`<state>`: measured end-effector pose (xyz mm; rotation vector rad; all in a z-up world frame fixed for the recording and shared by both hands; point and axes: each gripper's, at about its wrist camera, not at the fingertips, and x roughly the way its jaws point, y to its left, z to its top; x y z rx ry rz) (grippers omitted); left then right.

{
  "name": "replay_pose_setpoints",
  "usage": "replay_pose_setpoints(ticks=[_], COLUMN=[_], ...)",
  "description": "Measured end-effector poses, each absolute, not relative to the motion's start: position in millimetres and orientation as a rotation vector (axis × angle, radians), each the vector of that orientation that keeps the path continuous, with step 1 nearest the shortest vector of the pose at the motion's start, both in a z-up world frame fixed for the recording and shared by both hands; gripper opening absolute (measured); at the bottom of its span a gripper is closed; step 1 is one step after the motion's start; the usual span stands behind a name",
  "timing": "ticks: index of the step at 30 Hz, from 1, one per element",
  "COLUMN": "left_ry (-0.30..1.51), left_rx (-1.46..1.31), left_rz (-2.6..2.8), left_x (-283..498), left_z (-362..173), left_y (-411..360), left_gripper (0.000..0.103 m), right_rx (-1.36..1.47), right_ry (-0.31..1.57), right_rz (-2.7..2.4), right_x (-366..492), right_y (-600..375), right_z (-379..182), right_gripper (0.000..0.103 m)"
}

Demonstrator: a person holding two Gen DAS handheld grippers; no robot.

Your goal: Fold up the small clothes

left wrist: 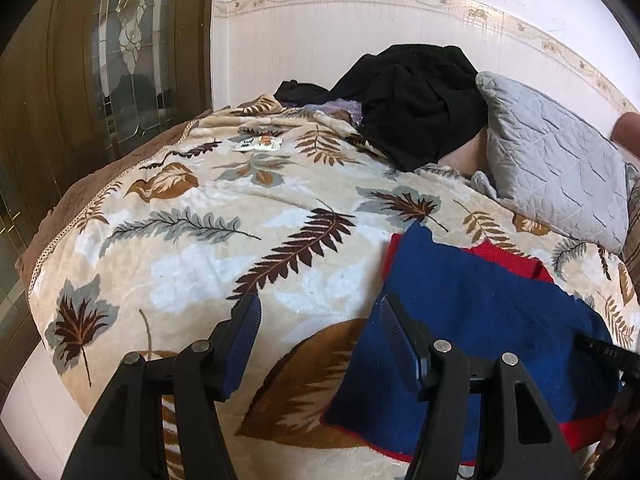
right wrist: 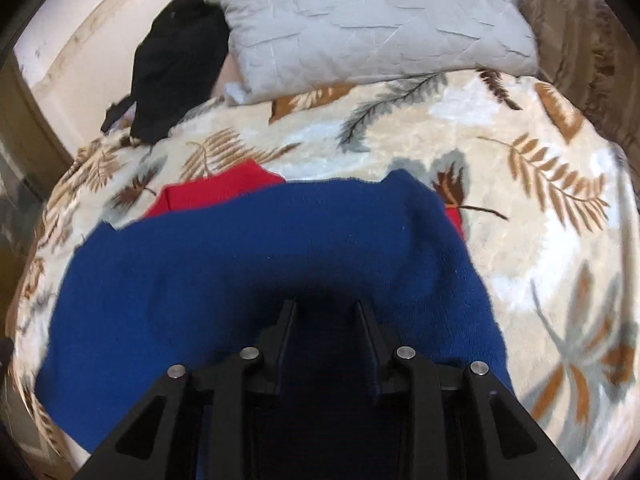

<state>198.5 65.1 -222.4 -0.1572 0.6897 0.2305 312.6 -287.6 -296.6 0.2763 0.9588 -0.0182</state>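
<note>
A small blue knit garment with red trim (left wrist: pixel 472 320) lies folded on the leaf-patterned blanket (left wrist: pixel 192 248). It also shows in the right wrist view (right wrist: pixel 256 264), with a red part (right wrist: pixel 216 192) sticking out at its far edge. My left gripper (left wrist: pixel 320 312) is open and empty, just left of the garment's left edge, its right finger over the blue cloth. My right gripper (right wrist: pixel 326 308) is open, low over the middle of the blue garment, with nothing between its fingers.
A grey quilted pillow (left wrist: pixel 552 164) lies at the head of the bed, also in the right wrist view (right wrist: pixel 368 20). Black clothes (left wrist: pixel 412 100) are heaped beside it. A small packet (left wrist: pixel 260 144) lies on the blanket. A glass-panelled door (left wrist: pixel 120 60) stands left.
</note>
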Motion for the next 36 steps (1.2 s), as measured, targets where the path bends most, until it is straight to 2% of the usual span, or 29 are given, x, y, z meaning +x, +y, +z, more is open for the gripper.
replay_pose_setpoints(ticks=[8, 14, 24, 36], left_ry=[0.695, 0.693, 0.661, 0.626], left_rx=[-0.151, -0.151, -0.137, -0.112], left_rz=[0.230, 0.244, 0.260, 0.261], left_x=[201.9, 202.4, 195.8, 187.3], left_z=[-225.3, -226.9, -221.4, -214.8], left_y=[63.0, 67.1, 69.0, 64.9], left_gripper=[0.063, 0.063, 0.063, 0.063], right_rx=[0.277, 0.235, 0.281, 0.212], right_ry=[0.904, 1.064, 0.947, 0.966], right_rz=[-0.001, -0.024, 0.074, 0.169], right_x=[341.0, 375.2, 331.7, 283.3], right_y=[-273.8, -250.2, -240.4, -210.6], right_z=[-268.4, -310.7, -274.7, -285.7], right_gripper=[0.035, 0.035, 0.035, 0.036])
